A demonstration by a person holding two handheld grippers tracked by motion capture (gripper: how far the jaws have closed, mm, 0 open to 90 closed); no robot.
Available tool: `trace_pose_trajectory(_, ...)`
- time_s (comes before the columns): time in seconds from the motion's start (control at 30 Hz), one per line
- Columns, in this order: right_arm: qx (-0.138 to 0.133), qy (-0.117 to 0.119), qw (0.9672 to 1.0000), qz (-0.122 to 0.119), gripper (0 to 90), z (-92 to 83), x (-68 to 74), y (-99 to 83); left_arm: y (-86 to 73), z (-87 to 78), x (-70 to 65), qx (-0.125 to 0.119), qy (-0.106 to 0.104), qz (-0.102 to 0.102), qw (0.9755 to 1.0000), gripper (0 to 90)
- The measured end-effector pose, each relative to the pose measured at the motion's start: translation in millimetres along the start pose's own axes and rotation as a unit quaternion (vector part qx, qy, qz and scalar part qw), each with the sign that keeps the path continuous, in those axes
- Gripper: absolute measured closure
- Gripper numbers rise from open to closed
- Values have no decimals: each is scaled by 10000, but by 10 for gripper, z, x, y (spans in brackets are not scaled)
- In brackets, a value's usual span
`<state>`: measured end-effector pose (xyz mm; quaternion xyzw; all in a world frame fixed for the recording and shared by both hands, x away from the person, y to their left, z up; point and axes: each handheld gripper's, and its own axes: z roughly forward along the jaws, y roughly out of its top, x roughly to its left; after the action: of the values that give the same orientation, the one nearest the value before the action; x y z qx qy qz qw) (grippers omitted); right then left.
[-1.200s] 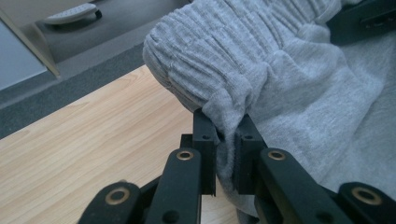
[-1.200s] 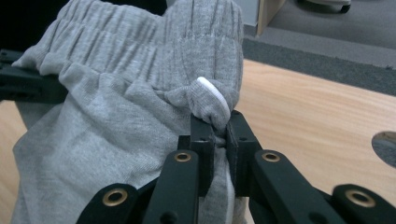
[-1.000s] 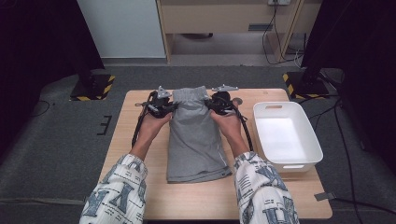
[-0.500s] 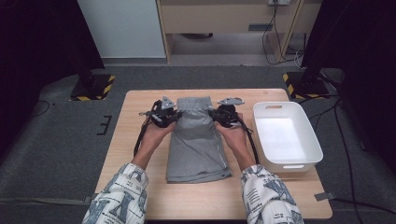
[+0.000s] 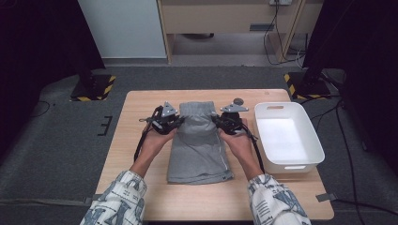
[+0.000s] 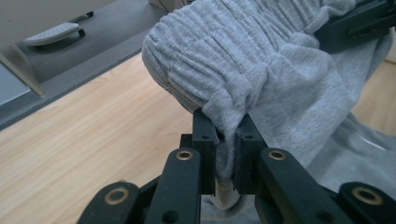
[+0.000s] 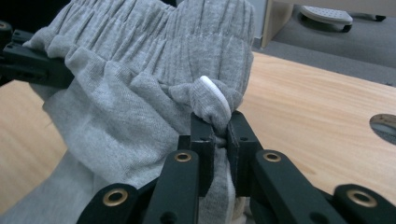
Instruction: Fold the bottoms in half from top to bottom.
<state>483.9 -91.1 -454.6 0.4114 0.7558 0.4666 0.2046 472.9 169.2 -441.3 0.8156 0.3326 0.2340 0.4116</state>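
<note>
Between left tool [image 5: 180, 123] and right tool [image 5: 217, 121], both pinching it, hangs the grey shorts' [image 5: 199, 145] waistband.

Wooden table [image 5: 141, 197], grey shorts [image 5: 199, 154], white bin [image 5: 312, 145]

A white plastic bin [image 5: 288, 136] stands on the right part of the wooden table [image 5: 141, 140], with handle slots in its end walls and nothing visible inside. A small round dark disc [image 5: 238, 101] lies on the table near the bin's far left corner. The table stands on grey carpet [image 5: 56, 150]. Beyond it are a pale cabinet [image 5: 124, 28] and a wooden desk [image 5: 220, 18] with cables [image 5: 277, 42] hanging beside it. Two stand bases marked with yellow and black stripes [image 5: 94, 89] sit on the floor, one at each far corner of the table.
</note>
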Motion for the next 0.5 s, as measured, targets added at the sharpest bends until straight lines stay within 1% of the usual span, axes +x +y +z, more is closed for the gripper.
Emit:
trace_pose_trajectory(0.03,26,4,10000,-73,835,-18,19,-32,-33,-7,-23,11,-27,15,10000,823)
trace_pose_trajectory(0.07,41,26,10000,-76,835,-35,36,-65,-65,-14,-43,18,-57,20,10000,822)
trace_pose_trajectory(0.13,101,55,9999,-82,835,-62,65,-135,-130,-22,-85,24,-134,-35,9999,821)
trace_pose_trajectory(0.17,115,59,9998,-119,834,-74,81,-170,-162,-28,-108,25,-151,-41,9999,821)
trace_pose_trajectory(0.23,149,90,9997,-187,834,-98,115,-245,-224,-43,-151,52,-192,-31,9998,821)
trace_pose_trajectory(0.3,188,130,9996,-170,833,-118,144,-315,-271,-71,-192,64,-203,17,9998,821)
trace_pose_trajectory(0.37,197,140,9994,-227,832,-144,173,-359,-309,-111,-232,53,-209,39,9998,821)
trace_pose_trajectory(0.4,186,167,9995,-214,832,-165,191,-377,-323,-133,-251,47,-215,35,9998,820)
trace_pose_trajectory(0.47,200,200,9991,-308,830,-210,225,-410,-349,-180,-295,7,-242,55,9997,818)
trace_pose_trajectory(0.5,213,192,9989,-360,829,-233,242,-426,-372,-201,-324,-29,-273,9,9996,816)
